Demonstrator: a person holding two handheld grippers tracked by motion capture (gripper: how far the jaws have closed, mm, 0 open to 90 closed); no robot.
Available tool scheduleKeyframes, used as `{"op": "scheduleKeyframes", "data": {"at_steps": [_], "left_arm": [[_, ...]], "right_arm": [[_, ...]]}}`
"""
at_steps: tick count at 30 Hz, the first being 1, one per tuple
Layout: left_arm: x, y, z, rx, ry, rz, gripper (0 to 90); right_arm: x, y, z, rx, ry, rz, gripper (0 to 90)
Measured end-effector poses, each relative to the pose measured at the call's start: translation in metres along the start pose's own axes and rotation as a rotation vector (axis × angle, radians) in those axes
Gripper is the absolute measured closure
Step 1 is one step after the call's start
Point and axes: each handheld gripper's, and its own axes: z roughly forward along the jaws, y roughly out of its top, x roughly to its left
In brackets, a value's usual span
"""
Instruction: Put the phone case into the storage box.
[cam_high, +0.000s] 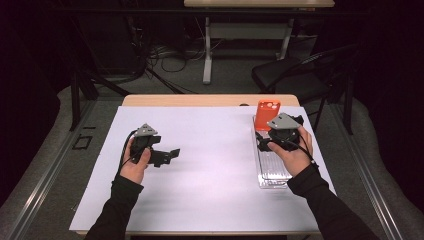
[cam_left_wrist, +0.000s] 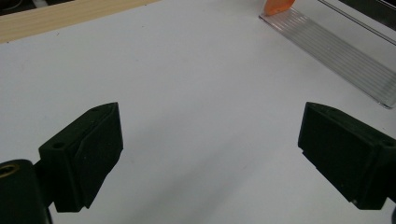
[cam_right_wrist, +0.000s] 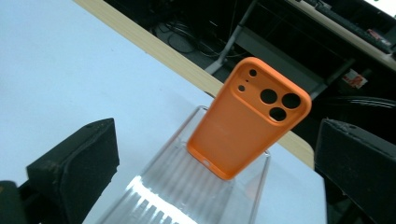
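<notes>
Orange phone case (cam_right_wrist: 247, 119) upright on clear ribbed tray (cam_right_wrist: 187, 186), far right table edge, dead ahead of right gripper (cam_high: 270, 139), jaws apart, nothing held; left gripper (cam_high: 167, 154) also apart, well away.

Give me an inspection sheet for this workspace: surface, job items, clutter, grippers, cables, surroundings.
Surface: white sheet on a wooden table.
Job's things: orange phone case standing upright at the far end of the clear ribbed tray.
Clutter: nothing seen.
Grippers: left gripper open over bare sheet; right gripper open, jaws apart from the case.
Cables: a black cable trails from the left gripper.
Surroundings: dark chair, second table, floor wiring.
</notes>
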Motion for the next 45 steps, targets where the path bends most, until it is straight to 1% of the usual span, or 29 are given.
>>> {"op": "scheduleKeyframes", "data": {"at_steps": [4,7,9,13,21,25,28,32,35,41,45], "left_arm": [[0.000,-0.001,-0.002,-0.002,-0.002,0.001,6.8],[0.000,-0.001,-0.003,-0.005,-0.002,-0.001,6.8],[0.000,-0.001,-0.004,-0.006,-0.003,-0.003,6.8],[-0.001,-0.001,-0.006,-0.013,-0.017,0.003,7.0],[-0.004,-0.001,-0.011,-0.017,-0.019,0.013,7.7],[-0.005,-0.001,-0.014,-0.025,-0.031,0.004,7.7],[-0.005,0.000,-0.015,-0.020,-0.033,0.015,7.8],[-0.007,0.000,-0.018,-0.011,-0.035,0.036,8.0],[-0.006,-0.002,-0.022,-0.006,-0.033,0.057,8.0],[-0.002,-0.007,-0.036,-0.018,-0.034,0.051,8.0],[-0.002,-0.009,-0.047,-0.045,-0.048,0.050,8.0]], "right_arm": [[0.003,0.001,-0.003,-0.012,0.036,0.046,0.0],[0.008,0.001,-0.006,-0.027,0.047,0.051,0.0],[0.011,0.001,-0.008,-0.027,0.057,0.057,0.0],[0.017,-0.001,-0.011,-0.030,0.073,0.076,0.0],[0.023,-0.002,-0.017,-0.036,0.086,0.102,0.0],[0.026,-0.005,-0.020,-0.035,0.099,0.120,0.0],[0.029,-0.008,-0.022,-0.031,0.112,0.136,0.0],[0.031,-0.009,-0.029,-0.040,0.122,0.151,0.0],[0.032,-0.010,-0.036,-0.052,0.126,0.156,0.0],[0.036,-0.018,-0.050,-0.063,0.143,0.179,0.0],[0.036,-0.026,-0.059,-0.066,0.152,0.197,0.0]]}}
